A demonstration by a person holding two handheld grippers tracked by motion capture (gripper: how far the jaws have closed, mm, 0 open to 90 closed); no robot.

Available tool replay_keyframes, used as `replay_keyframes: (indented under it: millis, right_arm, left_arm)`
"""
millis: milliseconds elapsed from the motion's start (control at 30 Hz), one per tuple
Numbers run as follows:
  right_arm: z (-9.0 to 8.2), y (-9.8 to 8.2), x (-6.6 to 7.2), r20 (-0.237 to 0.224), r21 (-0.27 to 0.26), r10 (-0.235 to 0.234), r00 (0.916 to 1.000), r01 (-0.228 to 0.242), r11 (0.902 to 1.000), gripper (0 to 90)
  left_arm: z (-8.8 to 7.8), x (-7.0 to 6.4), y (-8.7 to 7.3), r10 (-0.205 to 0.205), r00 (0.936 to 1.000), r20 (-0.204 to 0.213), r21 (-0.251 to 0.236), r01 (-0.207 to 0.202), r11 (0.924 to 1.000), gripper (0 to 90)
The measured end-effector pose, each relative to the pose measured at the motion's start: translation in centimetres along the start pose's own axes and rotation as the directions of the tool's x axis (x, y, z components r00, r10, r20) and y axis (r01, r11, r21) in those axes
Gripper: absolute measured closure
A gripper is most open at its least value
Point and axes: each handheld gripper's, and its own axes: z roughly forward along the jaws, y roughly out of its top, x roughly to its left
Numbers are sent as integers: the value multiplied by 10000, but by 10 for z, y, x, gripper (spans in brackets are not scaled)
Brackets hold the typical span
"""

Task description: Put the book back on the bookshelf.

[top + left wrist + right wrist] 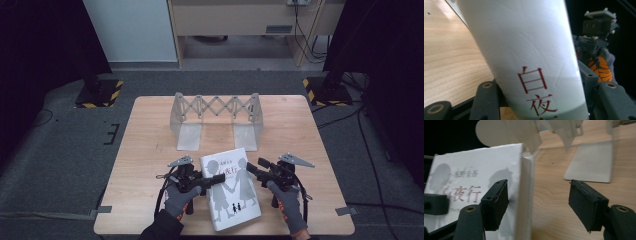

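A white book [231, 192] with grey silhouettes and red characters lies at the table's near middle. My left gripper [216, 180] reaches in from the left and is shut on its spine side. In the left gripper view the book's spine [524, 50] stands between the jaws, and both press against it. My right gripper [250, 169] is at the book's right edge, open. In the right gripper view one pad [496, 202] hangs over the cover [474, 180] and the other pad [586, 205] is wide of it above bare wood.
An extending metal book rack [216, 117] with two flat foot plates [591, 162] stands on the wooden table [150, 150] just behind the book. Gloved hands hold both grippers. Dark floor, stand bases and cables surround the table.
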Motion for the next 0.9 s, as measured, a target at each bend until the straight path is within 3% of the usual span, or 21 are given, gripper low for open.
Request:
replay_keyframes:
  millis: [100,133,200,267,300,333,367,433,600,800,900]
  right_arm:
    - [-4,2,-5,327,-110,-121,9994,125,9999,309]
    - [-7,2,-11,932,-97,-411,9948,422,9991,294]
    - [-8,2,-14,1182,-86,-506,9917,520,9986,291]
    - [-9,1,-23,1895,265,-871,9780,836,9961,269]
    - [-10,0,-25,2091,412,-1023,9725,957,9946,266]
    - [-10,0,-25,2091,412,-1023,9725,957,9946,266]
    - [-11,-1,-30,2356,516,-1194,9645,1103,9926,264]
    - [-12,0,-32,2473,523,-1236,9610,1141,9921,263]
    - [-14,0,-37,2836,638,-1560,9462,1437,9876,259]
    - [-13,-1,-44,3137,912,-1775,9328,1564,9835,243]
    - [-12,-4,-48,3361,1167,-1967,9211,1665,9791,227]
  left_arm:
    - [0,0,4,44,10000,-31,-17,-44,10000,445]
    - [0,0,6,43,10000,-30,-52,-43,10000,454]
    - [-1,-1,10,123,9999,-22,-88,-123,9999,465]
    - [-2,-4,17,356,9994,-6,-283,-356,9990,478]
    - [-2,-4,17,356,9994,-6,-283,-356,9990,485]
    - [-3,-6,20,441,9990,-15,-324,-441,9985,485]
    - [-3,-7,23,573,9984,-39,-397,-574,9976,496]
    - [-2,-10,30,961,9952,-203,-519,-970,9939,500]
    - [0,-11,36,1456,9886,-391,-643,-1479,9869,499]
    - [-6,-5,30,1393,9900,-221,-744,-1405,9873,493]
    - [-8,-7,29,1551,9877,-196,-639,-1561,9857,493]
